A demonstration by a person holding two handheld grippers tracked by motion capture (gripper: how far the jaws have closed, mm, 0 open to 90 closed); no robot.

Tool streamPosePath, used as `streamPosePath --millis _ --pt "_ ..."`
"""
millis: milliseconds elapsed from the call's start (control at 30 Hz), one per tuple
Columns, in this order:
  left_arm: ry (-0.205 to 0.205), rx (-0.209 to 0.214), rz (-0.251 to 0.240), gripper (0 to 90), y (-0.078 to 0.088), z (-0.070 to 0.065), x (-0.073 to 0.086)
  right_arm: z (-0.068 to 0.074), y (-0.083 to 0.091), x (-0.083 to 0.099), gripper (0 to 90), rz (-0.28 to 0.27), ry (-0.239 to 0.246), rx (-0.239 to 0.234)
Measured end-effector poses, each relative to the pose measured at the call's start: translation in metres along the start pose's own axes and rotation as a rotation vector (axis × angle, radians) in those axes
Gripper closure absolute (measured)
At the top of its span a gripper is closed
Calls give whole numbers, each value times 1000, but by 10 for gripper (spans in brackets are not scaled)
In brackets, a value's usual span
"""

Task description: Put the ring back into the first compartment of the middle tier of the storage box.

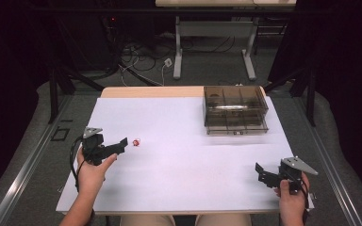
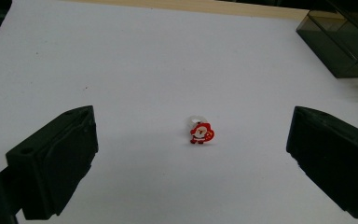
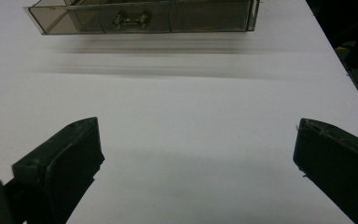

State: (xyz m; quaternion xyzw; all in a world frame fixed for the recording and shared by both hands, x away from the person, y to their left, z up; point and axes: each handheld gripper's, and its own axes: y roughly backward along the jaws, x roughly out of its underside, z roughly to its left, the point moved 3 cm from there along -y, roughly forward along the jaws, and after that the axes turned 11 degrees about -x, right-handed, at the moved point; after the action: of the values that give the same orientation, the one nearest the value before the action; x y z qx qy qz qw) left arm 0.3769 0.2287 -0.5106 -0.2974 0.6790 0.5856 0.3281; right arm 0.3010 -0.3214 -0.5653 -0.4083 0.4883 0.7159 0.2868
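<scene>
- high view: the left gripper (image 1: 124,142) is held low over the white surface (image 1: 184,160), pointing at a small red santa ring (image 1: 136,141) just beside its tip. the right gripper (image 1: 260,172) sits near the surface's right front corner, well apart from the ring. a smoky clear drawer box (image 1: 235,109) stands at the far right.
- left gripper view: jaws spread wide, released; the santa ring (image 2: 201,131) lies on the surface ahead, between them, untouched.
- right gripper view: jaws spread wide, released, holding nothing; the drawer box (image 3: 142,16) stands far ahead.

black claws (image 1: 122,143) with grey three-cornered plates (image 1: 92,132) and trailing black cables (image 1: 73,162).
</scene>
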Motion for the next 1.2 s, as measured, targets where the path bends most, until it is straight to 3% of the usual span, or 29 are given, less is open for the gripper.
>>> streamPosePath --millis 433,633,867,1067,1167,1200 --pt "15 27 32 62 -17 -12 -7 0 -2 0 11 -17 0 -8" --pt "6 25 47 153 -25 -17 -6 0 -2 1 11 -15 0 -8" --pt "30 25 63 166 -34 -19 -6 0 -2 1 11 1 -2 -17" --pt "78 64 102 195 -41 -20 -5 0 -2 1 11 3 -3 -18" --pt "80 65 95 212 -44 -22 -6 0 -2 1 11 2 -9 -20" --pt "64 64 101 214 -44 -22 -6 0 -3 1 11 -7 -11 -21"
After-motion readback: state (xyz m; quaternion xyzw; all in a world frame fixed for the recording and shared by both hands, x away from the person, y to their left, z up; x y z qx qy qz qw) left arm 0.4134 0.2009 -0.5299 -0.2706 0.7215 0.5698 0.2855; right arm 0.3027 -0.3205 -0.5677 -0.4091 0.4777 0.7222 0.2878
